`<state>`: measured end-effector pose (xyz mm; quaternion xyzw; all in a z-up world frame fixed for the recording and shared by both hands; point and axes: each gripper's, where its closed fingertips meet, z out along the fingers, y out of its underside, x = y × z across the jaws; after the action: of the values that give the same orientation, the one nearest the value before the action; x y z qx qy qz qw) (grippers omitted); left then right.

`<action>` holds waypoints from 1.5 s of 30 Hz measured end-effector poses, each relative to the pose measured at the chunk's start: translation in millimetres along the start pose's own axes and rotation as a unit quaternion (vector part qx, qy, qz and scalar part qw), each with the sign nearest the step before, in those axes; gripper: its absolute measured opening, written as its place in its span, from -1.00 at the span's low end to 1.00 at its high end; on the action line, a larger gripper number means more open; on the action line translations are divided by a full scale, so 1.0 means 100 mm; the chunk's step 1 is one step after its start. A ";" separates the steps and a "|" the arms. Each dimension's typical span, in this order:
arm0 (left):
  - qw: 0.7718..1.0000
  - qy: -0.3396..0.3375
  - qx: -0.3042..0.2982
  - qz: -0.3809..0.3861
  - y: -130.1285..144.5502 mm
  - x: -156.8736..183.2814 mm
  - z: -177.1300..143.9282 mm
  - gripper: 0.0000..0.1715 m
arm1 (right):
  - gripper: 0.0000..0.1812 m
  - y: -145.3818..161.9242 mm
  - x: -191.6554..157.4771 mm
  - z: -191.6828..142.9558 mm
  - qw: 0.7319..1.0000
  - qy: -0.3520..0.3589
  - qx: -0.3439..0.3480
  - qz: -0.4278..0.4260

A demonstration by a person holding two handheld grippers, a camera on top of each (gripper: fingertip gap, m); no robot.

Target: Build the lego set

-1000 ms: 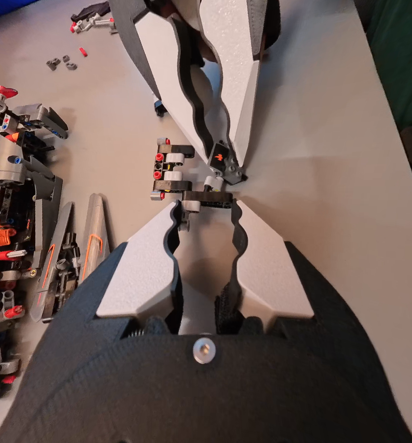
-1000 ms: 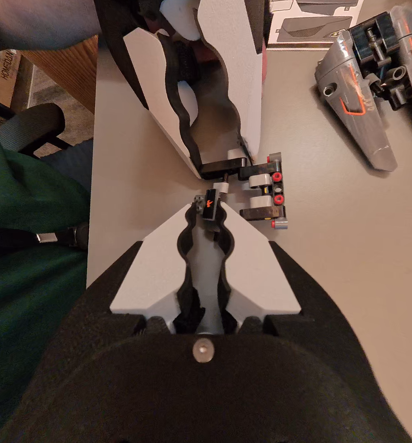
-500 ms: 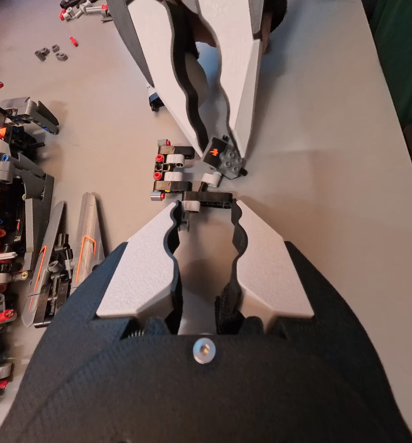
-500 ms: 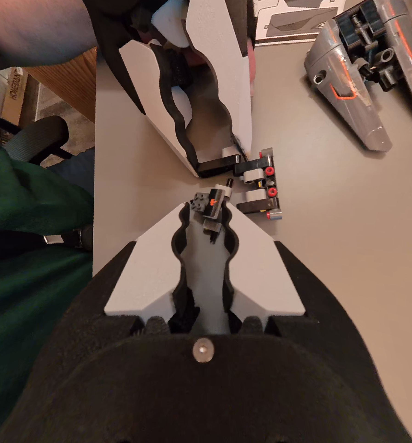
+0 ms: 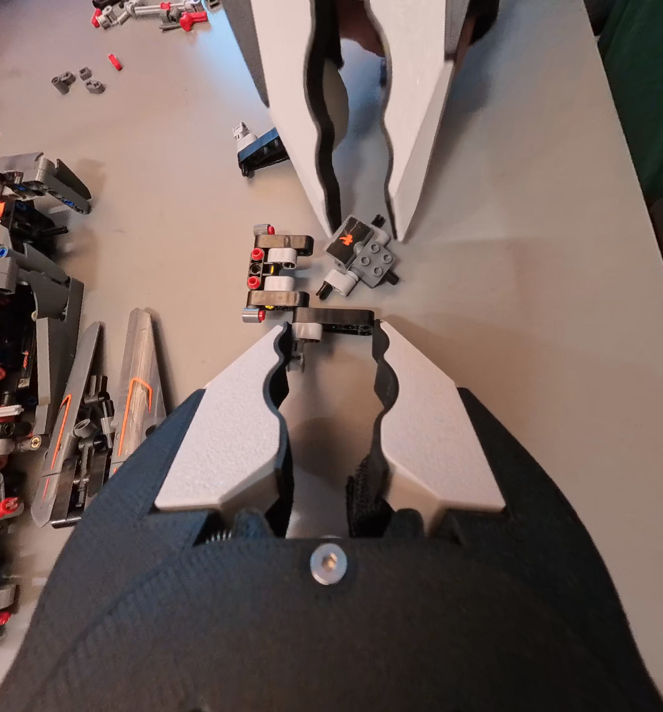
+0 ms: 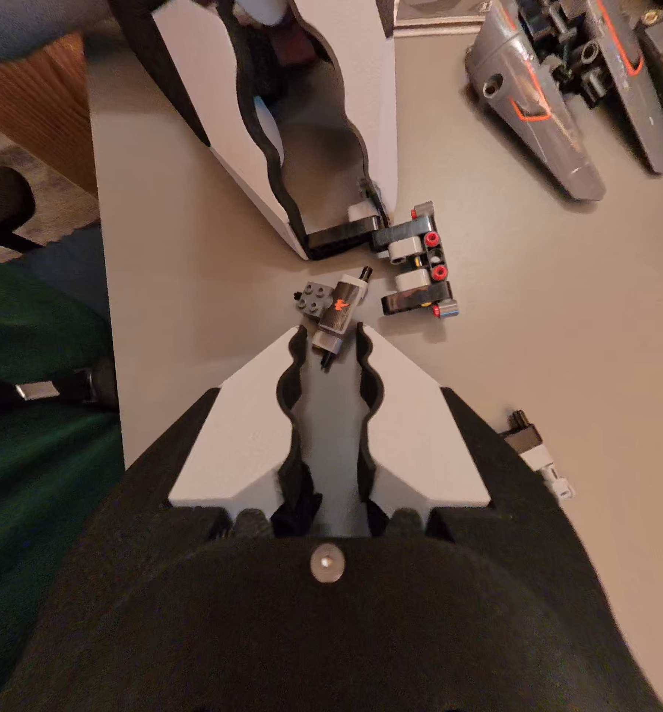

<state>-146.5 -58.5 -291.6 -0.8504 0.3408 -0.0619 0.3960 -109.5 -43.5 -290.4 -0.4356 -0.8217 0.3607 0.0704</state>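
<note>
While the left claw (image 5: 331, 327) grips a black beam (image 5: 335, 316) between its fingertips, that beam stays joined to the small black frame (image 5: 277, 275) with grey connectors and red pins, which lies flat on the desk (image 5: 514, 346) just ahead and to the left of the tips. From the right wrist view, the same beam (image 6: 341, 235) spans the gap between the left claw's two fingers, and the frame (image 6: 418, 262) sits just beyond them.

The right claw (image 6: 331, 331) is released, its jaws parted and holding nothing. Lying loose on the desk (image 6: 514, 346), the small piece with an orange mark (image 6: 339, 308) sits at the mouth of that claw, tilted, one end reaching in between the fingertips without being clamped. Its grey studded plate (image 6: 312, 300) juts to the left. In the left wrist view, this piece (image 5: 360, 256) rests between the right claw's tips and the frame, apart from the frame.

Grey pointed panels (image 5: 137, 385) lie to the left.
</note>
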 end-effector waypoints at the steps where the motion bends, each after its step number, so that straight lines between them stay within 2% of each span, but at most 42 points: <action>1: 1.000 0.000 0.000 0.000 0.00 0.00 0.00 -0.53 | -0.80 0.00 0.00 0.02 1.000 0.006 0.003 0.002; 2: 1.000 0.000 0.000 -0.001 0.00 0.00 0.00 -0.53 | -0.87 -0.01 0.00 0.03 1.000 0.008 0.009 0.004; 7: 1.000 -0.002 0.000 -0.003 0.00 0.00 0.00 -0.53 | -0.93 -0.06 -0.01 0.02 1.000 0.010 0.026 -0.015; 11: 1.000 0.000 0.016 -0.013 -0.04 -0.01 -0.03 -0.53 | -0.93 -0.07 0.05 -0.03 0.999 0.022 0.015 -0.047; 20: 1.000 0.004 0.020 -0.022 -0.05 -0.04 -0.03 -0.53 | -0.94 -0.11 0.04 0.01 0.994 -0.011 0.035 -0.100; 39: 1.000 0.013 -0.008 -0.021 0.02 -0.06 0.01 -0.53 | -0.94 -0.10 0.03 0.05 0.990 -0.017 0.037 -0.135; 45: 0.999 0.027 -0.040 0.002 0.03 -0.06 0.00 -0.54 | -0.94 -0.12 0.02 0.07 0.986 -0.022 0.034 -0.159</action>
<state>-152.8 -56.1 -293.2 -0.8630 0.3552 -0.0699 0.3524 -121.2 -50.2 -288.1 -0.2890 -0.8689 0.3824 0.1236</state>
